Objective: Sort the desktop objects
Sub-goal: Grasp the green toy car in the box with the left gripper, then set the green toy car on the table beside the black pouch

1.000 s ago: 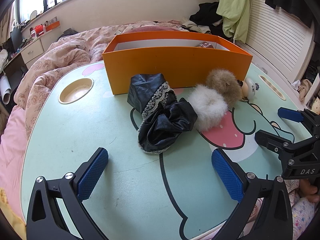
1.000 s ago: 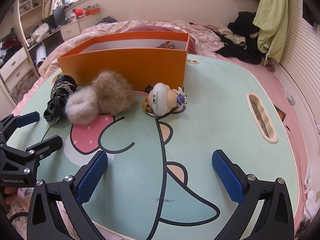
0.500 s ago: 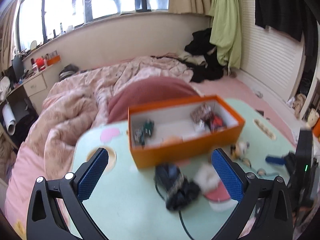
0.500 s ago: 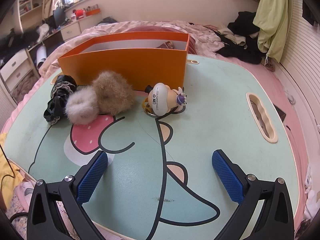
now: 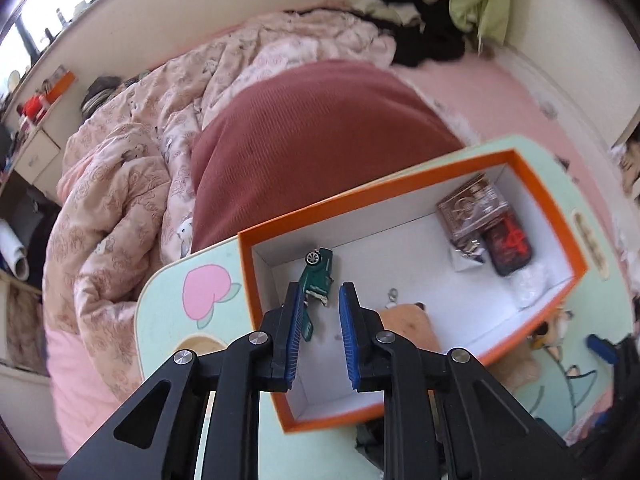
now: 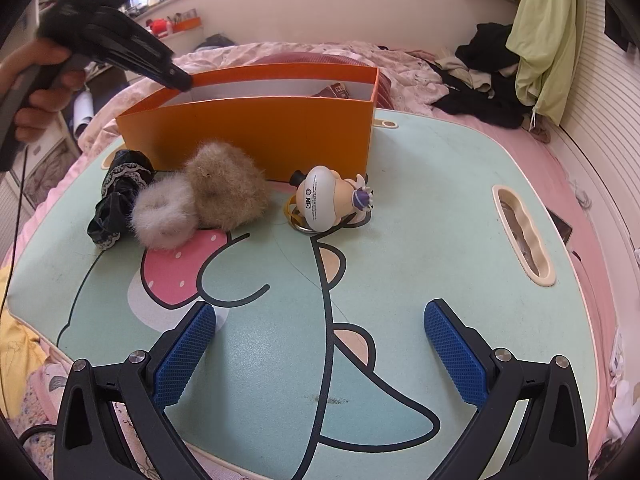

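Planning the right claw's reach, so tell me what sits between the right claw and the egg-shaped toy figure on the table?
Nothing: in the right wrist view only bare printed tabletop separates the open right claw from the egg-shaped toy figure.

the left wrist view looks steeply down from above the orange box (image 5: 412, 264), close over its near-left corner, bed beyond. the right wrist view sits low at the near edge of the table (image 6: 420, 240), facing level across it toward the box's long outer wall (image 6: 256, 136), farther off. both share the box and table; the right view also catches the left gripper (image 6: 176, 78) over the box's far-left rim.
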Tool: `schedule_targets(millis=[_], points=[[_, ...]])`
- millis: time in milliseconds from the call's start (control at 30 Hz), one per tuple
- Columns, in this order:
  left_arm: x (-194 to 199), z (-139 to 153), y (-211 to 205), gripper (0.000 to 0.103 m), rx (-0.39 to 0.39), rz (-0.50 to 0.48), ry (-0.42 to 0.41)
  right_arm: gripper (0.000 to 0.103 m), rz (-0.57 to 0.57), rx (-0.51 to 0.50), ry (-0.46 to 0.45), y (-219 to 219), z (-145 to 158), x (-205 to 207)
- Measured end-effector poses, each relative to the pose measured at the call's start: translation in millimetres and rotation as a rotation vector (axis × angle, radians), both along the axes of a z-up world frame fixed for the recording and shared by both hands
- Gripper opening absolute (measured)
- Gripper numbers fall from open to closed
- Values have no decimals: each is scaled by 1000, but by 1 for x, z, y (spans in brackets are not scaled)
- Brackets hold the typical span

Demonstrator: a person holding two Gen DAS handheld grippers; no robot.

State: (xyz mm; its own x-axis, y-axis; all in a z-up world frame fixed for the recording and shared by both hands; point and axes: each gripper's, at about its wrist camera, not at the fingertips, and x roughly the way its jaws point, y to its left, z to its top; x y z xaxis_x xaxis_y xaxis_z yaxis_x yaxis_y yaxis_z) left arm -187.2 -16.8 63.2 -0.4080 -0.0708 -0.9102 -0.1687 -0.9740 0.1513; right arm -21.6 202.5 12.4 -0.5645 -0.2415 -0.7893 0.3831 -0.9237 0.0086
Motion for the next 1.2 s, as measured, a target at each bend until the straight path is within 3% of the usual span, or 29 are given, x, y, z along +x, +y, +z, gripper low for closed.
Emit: schedule_targets(millis=[100, 367, 500, 567, 633, 733, 800, 933, 1033, 1200], points=[[-19, -12, 7, 20, -121, 9, -52, 103, 0, 0, 0, 0, 0, 0], [-36, -34, 25, 26, -225, -41, -156, 103, -1, 0, 1, 0, 0, 0], [-41, -41, 26, 27, -169, -35, -214, 103, -1, 0, 0, 0, 0, 0], [-42, -48, 28, 40, -171, -37, -235, 103, -1, 0, 0, 0, -1, 0], [-42, -54, 29, 47, -189, -39, -233, 103, -1, 0, 0, 0, 0, 0], [-38, -57, 26, 46, -169, -38, -212, 103, -1, -1, 0, 0, -1, 0], [-35, -58, 25, 31, -141, -54, -228, 103, -1, 0, 1, 0, -1, 0], [-28, -54, 23, 29, -143, -79, -210, 103, -1, 0, 1, 0, -1, 0], [-21, -29, 16, 29, -45, -81, -141, 103, -1, 0, 1, -1, 0, 1], [19, 41, 13, 29, 160, -126, 32, 103, -1, 0, 2, -1, 0, 1]])
